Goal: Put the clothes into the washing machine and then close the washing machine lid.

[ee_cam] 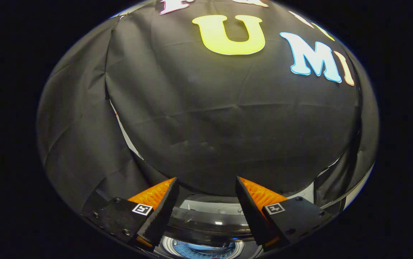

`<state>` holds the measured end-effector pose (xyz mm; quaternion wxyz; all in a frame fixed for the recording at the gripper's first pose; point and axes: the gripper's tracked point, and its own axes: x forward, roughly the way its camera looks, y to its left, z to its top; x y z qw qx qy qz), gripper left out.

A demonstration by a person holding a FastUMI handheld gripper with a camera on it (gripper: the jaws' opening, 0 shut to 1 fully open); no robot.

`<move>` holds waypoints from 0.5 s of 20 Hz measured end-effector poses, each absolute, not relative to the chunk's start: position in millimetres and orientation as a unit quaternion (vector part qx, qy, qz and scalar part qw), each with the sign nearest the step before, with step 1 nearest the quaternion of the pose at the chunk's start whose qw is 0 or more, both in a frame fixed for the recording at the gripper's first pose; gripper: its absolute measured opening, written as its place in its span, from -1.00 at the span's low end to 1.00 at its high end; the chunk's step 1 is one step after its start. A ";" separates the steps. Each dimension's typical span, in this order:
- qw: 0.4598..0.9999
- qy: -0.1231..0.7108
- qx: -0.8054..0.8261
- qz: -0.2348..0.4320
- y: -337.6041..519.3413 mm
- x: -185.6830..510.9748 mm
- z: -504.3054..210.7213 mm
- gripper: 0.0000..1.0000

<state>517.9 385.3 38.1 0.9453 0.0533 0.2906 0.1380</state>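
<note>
Claw (pixel 205 181) spread wide, gripping nothing, touching nothing. Between the fingers, below: washing machine (pixel 206 230) with dark glossy lid (pixel 206 223), black cloth wall beyond.

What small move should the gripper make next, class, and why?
Probably tilt down toward the washing machine. The gripper is open with nothing between its fingers and faces the booth wall; the machine's glossy top and round opening lie below the fingertips, and no clothes show here.
</note>
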 end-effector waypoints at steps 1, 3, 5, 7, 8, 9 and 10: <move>0.943 0.297 0.051 0.140 386.4 517.3 34.4 0.94; 0.939 0.307 0.051 0.148 390.0 517.4 29.1 0.94; 0.937 0.311 0.044 0.151 392.1 519.2 25.4 0.94; 0.932 0.325 0.036 0.158 397.6 515.9 18.0 0.94; 0.931 0.327 0.032 0.160 399.4 513.9 16.3 0.94; 0.931 0.325 0.033 0.161 401.9 512.6 17.1 0.94; 0.931 0.325 0.034 0.160 402.6 513.0 16.6 0.94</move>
